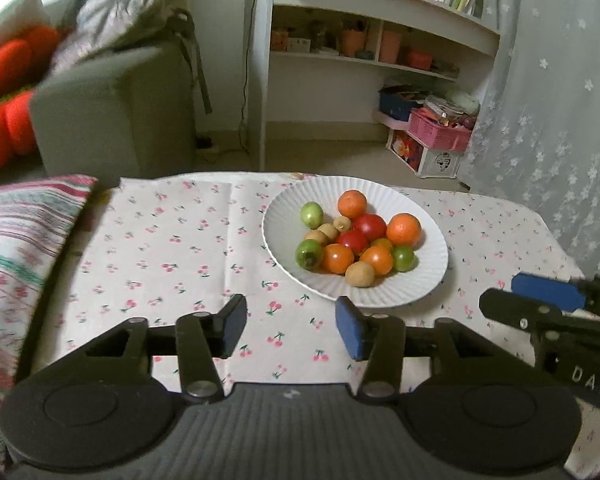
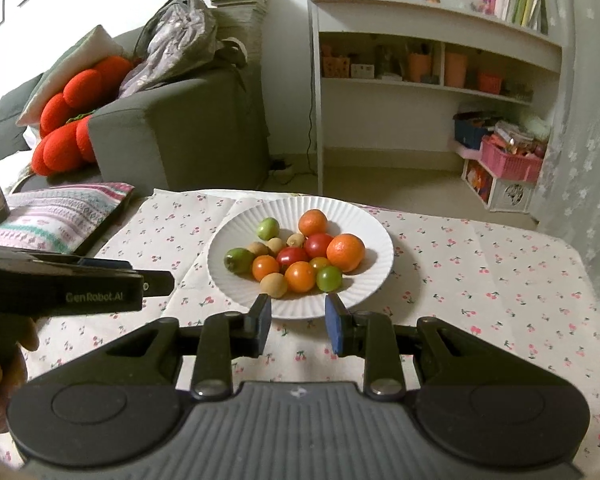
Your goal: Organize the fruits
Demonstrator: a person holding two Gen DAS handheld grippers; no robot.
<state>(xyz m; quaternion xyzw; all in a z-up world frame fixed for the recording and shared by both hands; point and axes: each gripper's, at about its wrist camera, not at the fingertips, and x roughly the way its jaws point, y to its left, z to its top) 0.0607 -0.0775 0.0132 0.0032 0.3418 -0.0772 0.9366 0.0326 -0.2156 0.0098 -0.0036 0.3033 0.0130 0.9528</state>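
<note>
A white ribbed plate point(image 1: 284, 216) point(image 2: 372, 224) on the cherry-print tablecloth holds several small fruits: orange ones point(image 1: 404, 229) point(image 2: 345, 252), red tomatoes point(image 1: 369, 227) point(image 2: 318, 245), green ones point(image 1: 312, 214) point(image 2: 268, 228) and tan longans point(image 1: 360, 274) point(image 2: 273, 285). My left gripper point(image 1: 291, 330) is open and empty, just short of the plate's near edge and to its left. My right gripper point(image 2: 296, 326) is open and empty at the plate's near rim. Each gripper shows in the other's view: the right point(image 1: 548, 304), the left point(image 2: 80, 284).
A striped cushion point(image 1: 16, 240) point(image 2: 60, 212) lies at the table's left. A grey sofa point(image 2: 180, 128) with red cushions stands behind. A white shelf unit point(image 2: 440, 80) and pink basket point(image 1: 440, 130) are at the back right. A lace curtain hangs on the right.
</note>
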